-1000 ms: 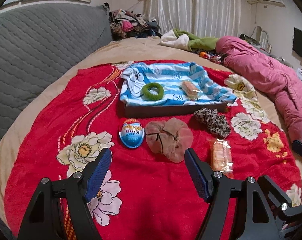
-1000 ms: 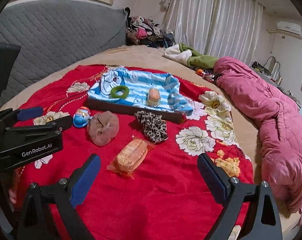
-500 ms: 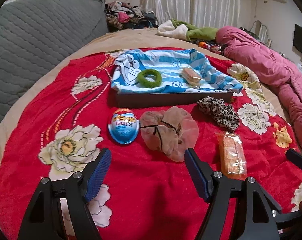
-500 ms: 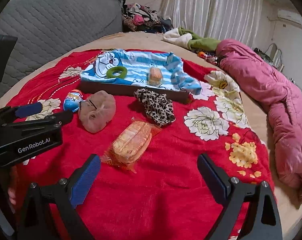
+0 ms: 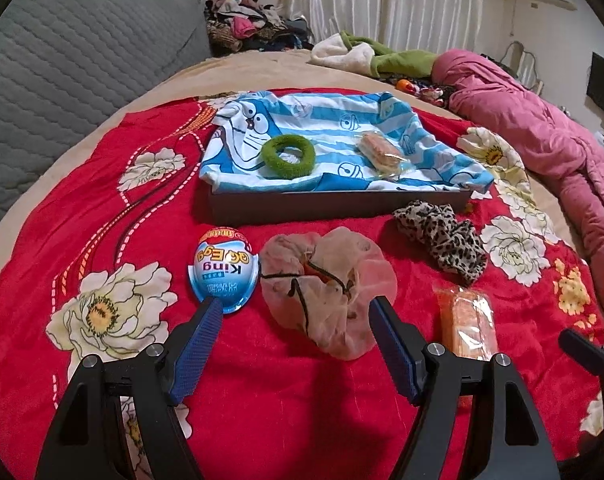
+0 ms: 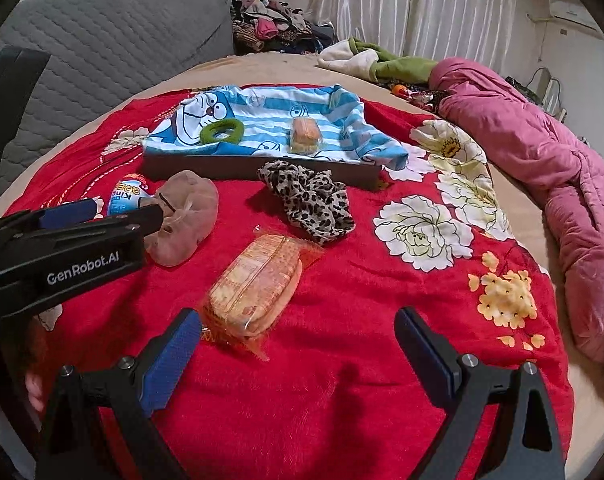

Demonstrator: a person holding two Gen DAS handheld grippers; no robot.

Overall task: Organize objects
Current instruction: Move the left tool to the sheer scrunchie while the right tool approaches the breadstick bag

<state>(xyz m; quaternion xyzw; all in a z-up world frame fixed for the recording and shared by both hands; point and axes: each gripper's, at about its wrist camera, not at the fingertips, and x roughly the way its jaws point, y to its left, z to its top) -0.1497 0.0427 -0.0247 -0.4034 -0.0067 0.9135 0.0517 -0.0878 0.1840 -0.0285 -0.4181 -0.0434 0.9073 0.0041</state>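
Tray: dark, shallow, toward the far edge of the red blanket; lined with a blue striped cartoon cloth, evidently the collecting place for the loose items.
Already in tray: green hair ring left of centre; wrapped snack right of centre.
Still outside, along the tray's near wall: toy egg, beige scrunchie, leopard scrunchie, wrapped cake.
Left gripper: jaws wide apart, nothing between the pads; set astride the beige scrunchie's near edge, which suggests that item is its next pick.
Right gripper: jaws spread, empty; the wrapped cake lies just ahead of its left finger, off centre, so a shift sideways seems needed before closing.
Blanket surroundings: pink quilt along the right edge of the bed; clothes heap at the far end; neither appears to belong to the sorting.
Hidden or unclear: tray floor under the cloth; the tray's far wall; egg label reads upside down and only partly; small bright objects beyond the tray too small to identify; the hand carrying the left gripper shows only as a sliver at the lower left of the right view.
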